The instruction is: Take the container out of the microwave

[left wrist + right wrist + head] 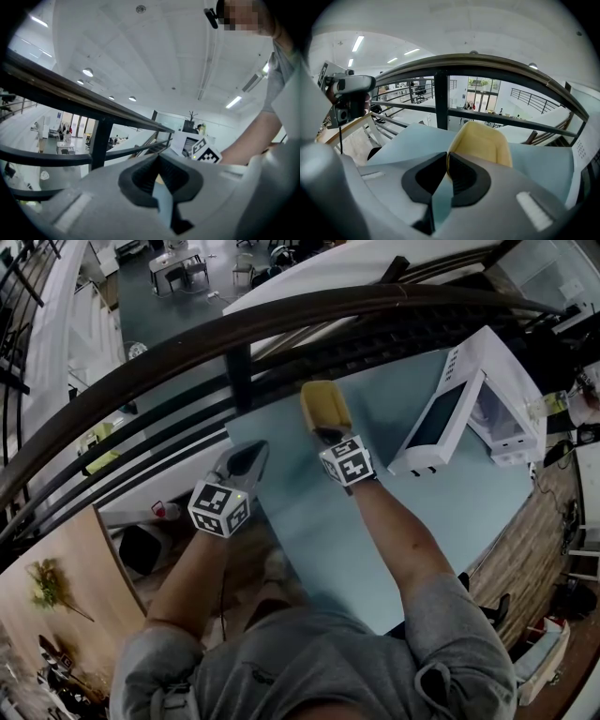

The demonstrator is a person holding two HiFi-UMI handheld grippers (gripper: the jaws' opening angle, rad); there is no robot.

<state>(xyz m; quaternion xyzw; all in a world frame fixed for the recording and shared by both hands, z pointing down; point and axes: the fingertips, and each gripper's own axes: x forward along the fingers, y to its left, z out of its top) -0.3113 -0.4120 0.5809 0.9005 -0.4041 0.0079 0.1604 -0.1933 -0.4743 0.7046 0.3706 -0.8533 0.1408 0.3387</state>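
The yellow container (325, 407) is out of the microwave (506, 395), over the pale blue table (412, 521) near its far edge. The right gripper (324, 433) pinches its near rim between nearly closed jaws. The microwave stands to the right, its door (439, 418) swung open. The left gripper (247, 457), jaws together and empty, hangs off the table's left edge by the dark railing (234, 334).

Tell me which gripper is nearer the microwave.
Right. The right gripper, clamped on the yellow container, is just left of the microwave; the left gripper is farther left, at the table edge.
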